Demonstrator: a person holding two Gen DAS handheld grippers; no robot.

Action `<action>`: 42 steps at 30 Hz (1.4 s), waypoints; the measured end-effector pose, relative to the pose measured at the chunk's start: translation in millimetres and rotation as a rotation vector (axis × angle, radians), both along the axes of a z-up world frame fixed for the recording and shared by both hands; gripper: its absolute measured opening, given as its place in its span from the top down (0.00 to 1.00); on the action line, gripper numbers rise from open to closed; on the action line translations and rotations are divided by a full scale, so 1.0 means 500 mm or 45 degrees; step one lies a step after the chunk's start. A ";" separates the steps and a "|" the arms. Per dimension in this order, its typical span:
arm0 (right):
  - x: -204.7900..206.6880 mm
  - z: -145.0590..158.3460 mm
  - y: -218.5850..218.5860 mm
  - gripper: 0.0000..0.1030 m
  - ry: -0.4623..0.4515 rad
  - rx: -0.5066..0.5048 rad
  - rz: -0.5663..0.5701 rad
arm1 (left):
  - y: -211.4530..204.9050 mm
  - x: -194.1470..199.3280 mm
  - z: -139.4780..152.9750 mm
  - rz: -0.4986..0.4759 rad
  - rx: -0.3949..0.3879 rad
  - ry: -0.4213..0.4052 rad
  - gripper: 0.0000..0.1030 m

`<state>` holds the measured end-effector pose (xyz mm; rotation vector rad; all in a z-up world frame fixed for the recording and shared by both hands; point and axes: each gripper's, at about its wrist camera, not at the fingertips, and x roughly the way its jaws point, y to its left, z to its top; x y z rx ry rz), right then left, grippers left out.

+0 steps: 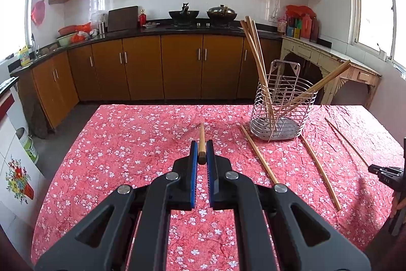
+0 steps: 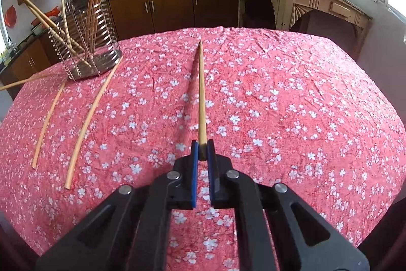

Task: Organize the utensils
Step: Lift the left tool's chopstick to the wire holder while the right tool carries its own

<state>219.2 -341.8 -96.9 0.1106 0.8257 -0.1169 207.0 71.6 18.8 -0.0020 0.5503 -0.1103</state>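
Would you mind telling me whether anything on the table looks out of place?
Yes: loose chopsticks lie scattered on the tablecloth beside the wire holder, not in it. Those inside lean at different angles, some tipped far over the rim.

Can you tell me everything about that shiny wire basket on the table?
The wire basket is a silvery metal holder made of thin rings stacked around upright wires, with a taller flat back plate and a solid tray at the bottom. It stands upright on the pink flowery tablecloth. Several long wooden chopsticks lean inside it, poking out in different directions. More chopsticks lie on the cloth close beside its base.
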 end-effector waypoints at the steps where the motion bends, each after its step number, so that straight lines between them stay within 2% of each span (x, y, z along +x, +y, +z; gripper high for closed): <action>1: -0.003 0.016 -0.002 0.92 -0.030 -0.003 -0.004 | 0.000 -0.001 0.003 0.002 -0.002 -0.006 0.94; 11: -0.009 0.184 -0.011 0.92 -0.318 -0.018 -0.024 | -0.004 -0.001 0.054 0.014 -0.010 -0.089 0.94; 21: 0.024 0.290 -0.025 0.93 -0.484 0.014 -0.052 | -0.003 0.026 0.086 0.031 -0.026 -0.140 0.94; 28: 0.059 0.337 -0.030 0.93 -0.532 0.074 -0.063 | -0.007 0.054 0.111 0.050 -0.034 -0.160 0.94; 36: 0.080 0.390 -0.022 0.93 -0.577 0.070 -0.056 | -0.005 0.063 0.161 0.077 -0.029 -0.214 0.94; 42: 0.072 0.417 -0.004 0.93 -0.557 0.032 0.001 | -0.014 0.053 0.182 0.064 -0.012 -0.241 0.94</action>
